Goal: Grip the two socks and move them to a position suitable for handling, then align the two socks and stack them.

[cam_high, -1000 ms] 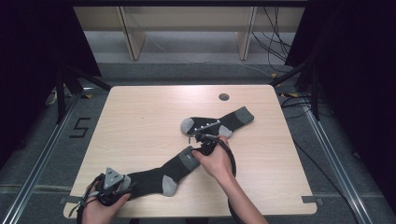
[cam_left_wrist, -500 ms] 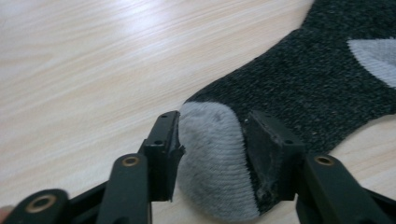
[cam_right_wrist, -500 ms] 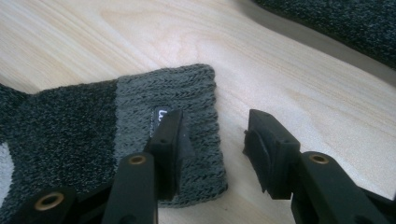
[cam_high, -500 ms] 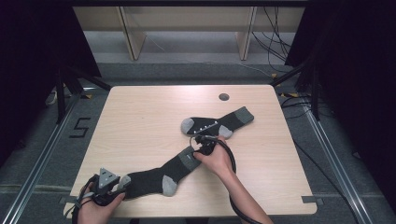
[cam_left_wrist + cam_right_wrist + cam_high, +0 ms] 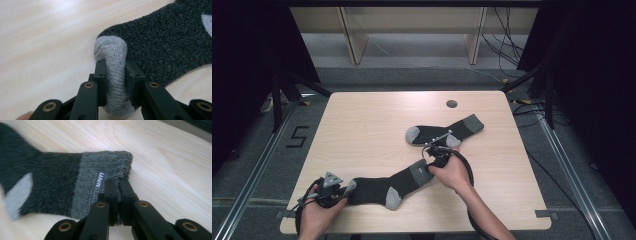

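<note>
A: Start at the left. What's the left gripper doing?

B: It sits at the near left corner of the desk, and its jaws have just been closing. They're now clamped on the pale grey toe of the near sock, with the knit bunched up between the fingers.

A: And the sock itself?

B: It lies flat on the desk, stretched from the toe at the left up and to the right. The heel patch is at its near edge and the grey cuff at the right end.

A: The right gripper?

B: It's at that cuff. Its jaws have also just been closing, and they are pressed together on the cuff's edge, just beside a small label.

A: Anything further right?

B: A second sock lies flat beyond the right hand, apart from the first. A small round hole is in the desk behind it.
</note>
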A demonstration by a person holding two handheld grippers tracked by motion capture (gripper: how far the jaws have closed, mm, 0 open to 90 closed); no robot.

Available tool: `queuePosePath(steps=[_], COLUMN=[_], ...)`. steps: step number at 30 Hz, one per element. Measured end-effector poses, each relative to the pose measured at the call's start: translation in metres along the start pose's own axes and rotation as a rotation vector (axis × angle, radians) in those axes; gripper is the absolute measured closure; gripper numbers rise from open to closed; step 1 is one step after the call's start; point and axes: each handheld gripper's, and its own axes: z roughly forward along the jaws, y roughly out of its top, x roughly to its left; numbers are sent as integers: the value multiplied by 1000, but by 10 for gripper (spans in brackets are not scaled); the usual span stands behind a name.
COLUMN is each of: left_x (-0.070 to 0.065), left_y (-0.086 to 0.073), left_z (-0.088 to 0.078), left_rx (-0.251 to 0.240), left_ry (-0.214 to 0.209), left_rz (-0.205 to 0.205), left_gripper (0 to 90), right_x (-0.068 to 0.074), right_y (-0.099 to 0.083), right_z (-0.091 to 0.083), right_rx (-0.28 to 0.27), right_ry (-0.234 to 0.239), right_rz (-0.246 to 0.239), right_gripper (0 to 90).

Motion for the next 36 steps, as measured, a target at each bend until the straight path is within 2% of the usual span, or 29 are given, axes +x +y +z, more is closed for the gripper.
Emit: queuePosePath(steps=[1,2,3,5,6,7,8,10,12,13,14,16,18,20,21,22,23,24,26,28,30,31,32,36], left_x=[-4,-6,-11,-17,-20,-23,-25,-30,-32,-32,-32,-29,-24,-20,-19,-17,-17,-14,-10,-7,-4,-4,-3,-3], left_y=[9,14,21,34,40,44,48,53,54,54,53,51,49,46,44,40,36,31,19,8,1,-1,-2,-7], left_z=[5,8,13,23,28,33,37,41,44,45,46,44,38,29,25,21,17,15,12,11,9,7,6,3], left_rx=[-17,-25,-42,-47,-44,-50,-38,-24,-17,-13,-19,-28,-67,-137,-180,-216,-247,-266,-300,-314,-323,-320,-323,-335], left_ry=[-12,-19,-21,-43,-50,-54,-52,-63,-64,-61,-71,-72,-62,-56,-55,-50,-33,-30,-13,11,13,15,15,23], left_rz=[20,33,47,76,85,90,104,124,146,142,126,90,74,52,30,20,-10,-26,-64,-81,-86,-86,-85,-85], left_gripper=[738,737,737,731,727,724,722,721,717,713,706,661,538,404,370,333,305,299,291,292,293,290,289,290], right_x=[-2,-7,-9,-16,-21,-27,-29,-38,-41,-42,-45,-46,-47,-49,-51,-54,-58,-64,-74,-86,-92,-87,-92,-93], right_y=[-4,-9,-13,-23,-28,-33,-37,-45,-51,-52,-54,-58,-61,-63,-64,-66,-68,-71,-78,-86,-94,-96,-98,-89], right_z=[-9,-19,-25,-35,-38,-38,-39,-38,-37,-36,-34,-29,-27,-32,-38,-44,-51,-58,-68,-71,-71,-71,-72,-72], right_rx=[-2,-21,-17,-17,-1,0,10,13,22,28,24,58,65,13,-34,-81,-121,-160,-209,-215,-223,-203,-201,-206], right_ry=[3,-7,-11,-40,-47,-80,-79,-91,-95,-85,-81,-92,-91,-73,-70,-67,-62,-70,-87,-97,-101,-106,-93,-123], right_rz=[9,-9,8,11,37,30,75,62,84,110,91,98,91,112,130,127,130,119,165,171,195,273,221,215], right_gripper=[869,869,868,865,864,863,863,862,859,854,843,793,693,591,553,516,477,453,428,441,455,457,458,465])
